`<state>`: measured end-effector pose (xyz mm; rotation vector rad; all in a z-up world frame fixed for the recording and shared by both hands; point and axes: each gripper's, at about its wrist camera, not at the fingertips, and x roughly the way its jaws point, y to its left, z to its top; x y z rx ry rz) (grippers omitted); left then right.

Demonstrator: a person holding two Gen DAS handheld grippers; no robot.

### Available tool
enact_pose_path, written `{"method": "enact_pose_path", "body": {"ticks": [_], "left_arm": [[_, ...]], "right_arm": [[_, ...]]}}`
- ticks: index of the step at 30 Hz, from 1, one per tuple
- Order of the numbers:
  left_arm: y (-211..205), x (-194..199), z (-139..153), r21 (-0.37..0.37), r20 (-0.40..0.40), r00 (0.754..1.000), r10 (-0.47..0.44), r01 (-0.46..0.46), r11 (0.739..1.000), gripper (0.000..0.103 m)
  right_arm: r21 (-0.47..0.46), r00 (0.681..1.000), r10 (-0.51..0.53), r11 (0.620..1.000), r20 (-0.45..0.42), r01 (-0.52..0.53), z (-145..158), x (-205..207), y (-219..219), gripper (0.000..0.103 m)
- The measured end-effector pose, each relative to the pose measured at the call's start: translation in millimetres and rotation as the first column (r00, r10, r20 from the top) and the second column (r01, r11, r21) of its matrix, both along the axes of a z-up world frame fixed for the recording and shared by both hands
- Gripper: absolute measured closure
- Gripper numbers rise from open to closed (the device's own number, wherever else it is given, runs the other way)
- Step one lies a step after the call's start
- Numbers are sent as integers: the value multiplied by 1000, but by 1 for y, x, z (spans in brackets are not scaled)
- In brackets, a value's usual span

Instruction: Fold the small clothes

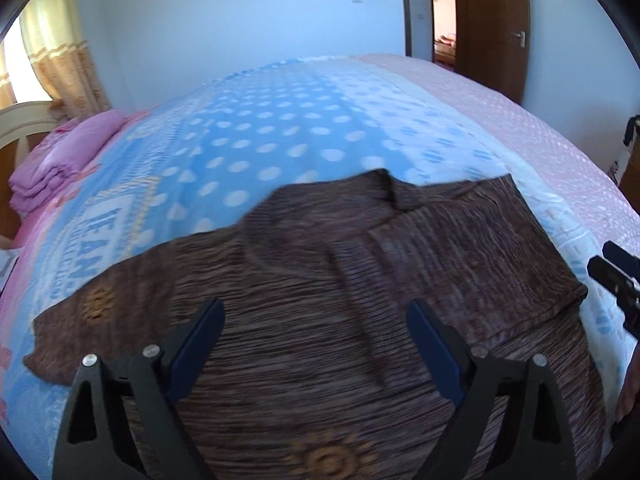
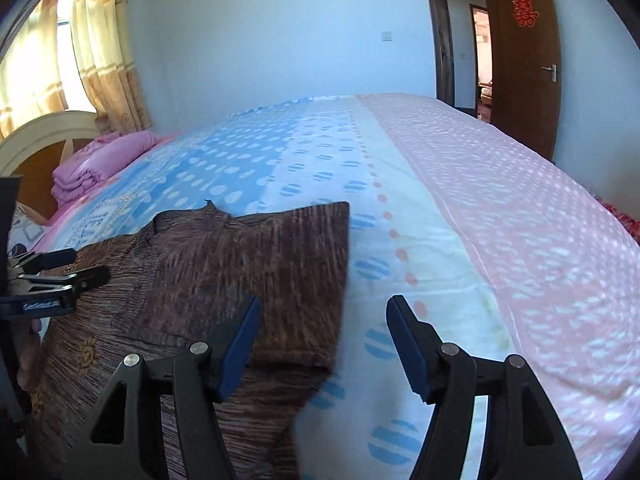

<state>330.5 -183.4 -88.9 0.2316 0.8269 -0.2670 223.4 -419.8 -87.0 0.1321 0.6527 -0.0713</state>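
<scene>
The left gripper [image 1: 316, 320] hangs with its jaws wide apart above the brown shirt [image 1: 320, 280], nothing between them. The shirt lies spread on the bed [image 1: 280, 132], directly under and ahead of this tool, one sleeve reaching out to its left. The right gripper [image 2: 324, 320] is also spread apart and empty; the shirt's right edge [image 2: 240, 260] runs beneath its left finger [image 2: 236, 348], while its right finger [image 2: 408, 344] sits over bare sheet [image 2: 400, 240].
</scene>
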Motion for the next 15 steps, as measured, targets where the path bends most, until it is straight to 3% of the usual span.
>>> {"method": "enact_pose_path", "body": {"ticks": [3,4,5,6,8,11,15], "left_arm": [[-19,14,-17,44,-31,1000,7,-5,999,26],[-21,19,-23,35,-57,998,15,-13,999,36],[-20,25,-30,10,-99,995,19,-18,1000,53],[-20,30,-37,-18,-139,990,15,-18,1000,60],[-17,28,-37,-117,-144,990,-9,-8,993,91],[-22,22,-32,-104,-113,993,-28,16,994,97],[-19,12,-15,-95,-59,998,-39,33,995,98]], "right_arm": [[18,1000,7,1000,-17,-7,-4,-1,-8,37],[21,1000,12,1000,-12,-12,-3,-1,-10,37],[13,1000,15,1000,-1,-15,-2,-4,-11,36],[6,1000,13,1000,5,-13,-2,-4,-11,34],[9,1000,15,1000,10,-15,-1,-5,-10,32],[8,1000,8,1000,11,-8,-1,-6,-10,31],[15,999,-23,1000,36,22,2,-10,-15,31]]}}
